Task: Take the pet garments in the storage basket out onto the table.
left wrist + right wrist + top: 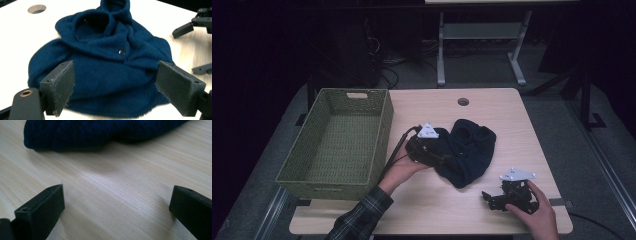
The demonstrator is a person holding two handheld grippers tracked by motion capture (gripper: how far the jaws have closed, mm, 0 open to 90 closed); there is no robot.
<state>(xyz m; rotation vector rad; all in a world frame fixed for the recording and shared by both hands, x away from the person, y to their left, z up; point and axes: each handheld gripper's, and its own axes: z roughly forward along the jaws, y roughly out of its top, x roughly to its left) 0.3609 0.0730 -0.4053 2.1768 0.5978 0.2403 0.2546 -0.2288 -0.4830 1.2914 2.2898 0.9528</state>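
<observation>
Right claw point(490, 198) sits low at the near right of the wooden surface point(512, 125), held in the person's right hand point(537, 210), jaws spread wide with nothing between them; in the right gripper view bare wood grain lies between the jaws and the dark blue knit garment point(100, 132) crosses the top, apart from them. Left claw point(443, 159) is further in, near centre, held by the left hand point(402, 170) with a plaid sleeve point(362, 217) behind it. Its jaws are also wide apart, gripping nothing: in the left gripper view the two pads point(62, 87) flank the near hem of the garment point(105, 65), fabric between them, contact unclear. Garment lies crumpled at mid-surface, right of the basket, with a small button point(122, 52) visible and folded openings at its far end. Green woven basket point(319, 165) stands on the left side of the surface, just beside the left hand. Round cable hole point(463, 101) at the far edge. Beyond that, a white desk frame point(482, 45) on the floor.
</observation>
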